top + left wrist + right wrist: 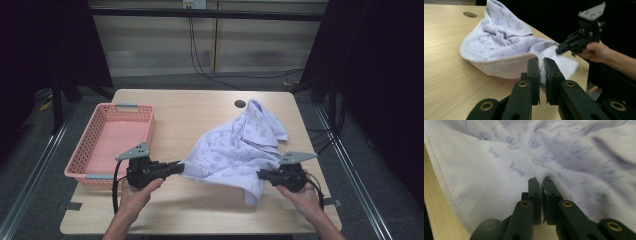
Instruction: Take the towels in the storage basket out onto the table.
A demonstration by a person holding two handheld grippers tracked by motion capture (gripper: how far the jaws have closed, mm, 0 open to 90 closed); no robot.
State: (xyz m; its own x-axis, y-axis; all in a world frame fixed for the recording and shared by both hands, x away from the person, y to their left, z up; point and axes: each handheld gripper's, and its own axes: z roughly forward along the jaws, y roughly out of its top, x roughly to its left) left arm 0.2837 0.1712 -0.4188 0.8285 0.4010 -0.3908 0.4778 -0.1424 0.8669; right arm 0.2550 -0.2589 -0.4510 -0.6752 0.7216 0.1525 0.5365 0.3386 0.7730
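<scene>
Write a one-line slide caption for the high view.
Both tongs, left and right, pinch opposite edges of a printed cloth on the table, beside a pink basket.

A lab recording bay — black curtains (45,45), trailing wall cables (200,55), lone wooden table (200,107).

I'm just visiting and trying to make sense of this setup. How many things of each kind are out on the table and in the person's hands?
Printed cloths: 1, the cloth, held at both sides
Pink baskets: 1, the basket
Hand-held grippers: 2, the left gripper and the right gripper, each with jaws shut on the cloth
Total: 4
</scene>
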